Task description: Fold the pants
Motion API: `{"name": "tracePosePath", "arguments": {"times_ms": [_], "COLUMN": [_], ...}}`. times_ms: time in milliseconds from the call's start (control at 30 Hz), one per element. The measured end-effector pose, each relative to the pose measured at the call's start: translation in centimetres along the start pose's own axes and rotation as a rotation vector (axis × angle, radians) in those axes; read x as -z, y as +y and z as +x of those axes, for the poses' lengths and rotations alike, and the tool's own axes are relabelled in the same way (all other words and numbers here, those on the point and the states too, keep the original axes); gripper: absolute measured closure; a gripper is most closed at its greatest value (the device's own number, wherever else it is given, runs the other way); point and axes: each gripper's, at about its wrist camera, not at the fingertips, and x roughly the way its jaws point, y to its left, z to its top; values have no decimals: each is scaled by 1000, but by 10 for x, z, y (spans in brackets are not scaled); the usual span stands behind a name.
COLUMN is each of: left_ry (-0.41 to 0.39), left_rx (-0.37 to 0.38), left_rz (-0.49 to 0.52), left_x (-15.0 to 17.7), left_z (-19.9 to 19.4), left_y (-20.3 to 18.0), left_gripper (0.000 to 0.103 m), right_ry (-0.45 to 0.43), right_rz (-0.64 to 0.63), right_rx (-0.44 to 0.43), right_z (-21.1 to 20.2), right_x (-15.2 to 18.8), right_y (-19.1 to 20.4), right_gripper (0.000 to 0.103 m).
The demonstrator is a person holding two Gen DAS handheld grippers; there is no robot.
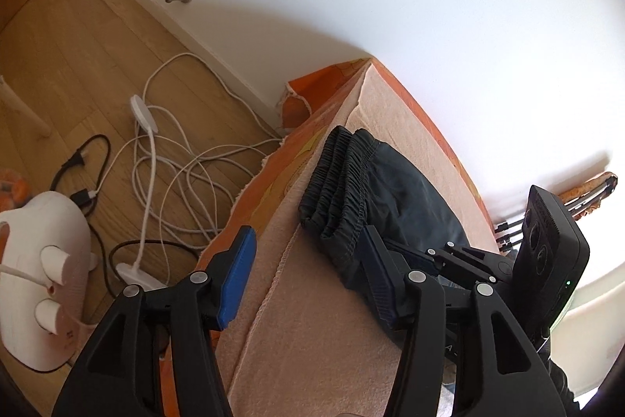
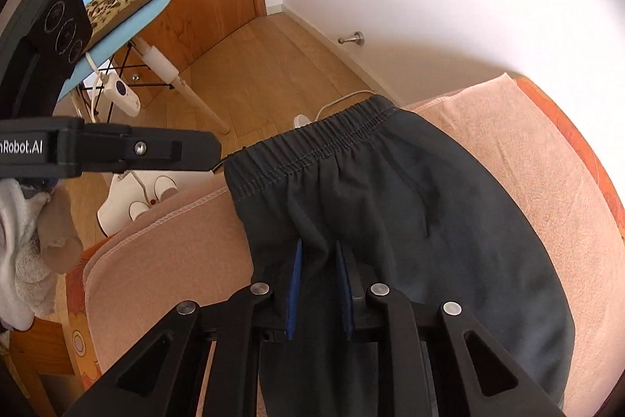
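- The right gripper (image 2: pixel 318 284) is closed on a pinch of dark fabric near the lower edge of the pants (image 2: pixel 390 206); cloth is seen gathered between its blue pads (image 2: pixel 293 284).
- The left gripper (image 1: pixel 308 276) is held open, nothing between its jaws, just beside the stacked elastic waistband (image 1: pixel 336 182), at the towel's edge.
- The pants are laid, already doubled, on a peach towel (image 2: pixel 539 159) over an orange cover (image 1: pixel 312 92).
- A further fold is judged to be in hand; next, the waistband end would need to be secured by the left gripper before the pinched part is carried over.
- Tangled cables (image 1: pixel 175 159) lie on the wooden floor (image 1: pixel 78 38) beyond.
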Motion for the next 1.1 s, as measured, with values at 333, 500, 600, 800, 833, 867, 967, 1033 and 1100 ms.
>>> {"name": "tracePosePath", "arguments": {"times_ms": [333, 500, 600, 800, 833, 867, 967, 1033, 1100], "left_ry": [-9, -35, -53, -143, -149, -145, -127, -104, -98], "left_rx": [-47, -84, -120, -107, -114, -121, -148, -173, -181], "left_rz": [58, 154, 227, 252, 265, 272, 270, 265, 263], "left_x": [1, 7, 11, 17, 19, 20, 21, 22, 24], "left_z": [25, 34, 35, 8, 3, 2, 1, 6, 6], "left_y": [-18, -36, -49, -62, -64, -65, -61, -56, -55], "left_gripper": [49, 56, 87, 92, 92, 92, 92, 92, 92], "right_ry": [-13, -48, -94, -107, -80, -43, 66, 89, 105], "right_rz": [145, 201, 200, 190, 184, 173, 131, 149, 146], "right_rx": [-134, -183, -170, 18, 65, 106, 134, 85, 58], "right_z": [1, -37, -75, -137, -139, -137, -122, -115, -108], "right_x": [3, 24, 42, 88, 96, 105, 127, 140, 147], "right_y": [-28, -47, -67, -141, -152, -163, -184, -191, -189], "right_gripper": [81, 72, 67, 61, 61, 60, 60, 60, 60]}}
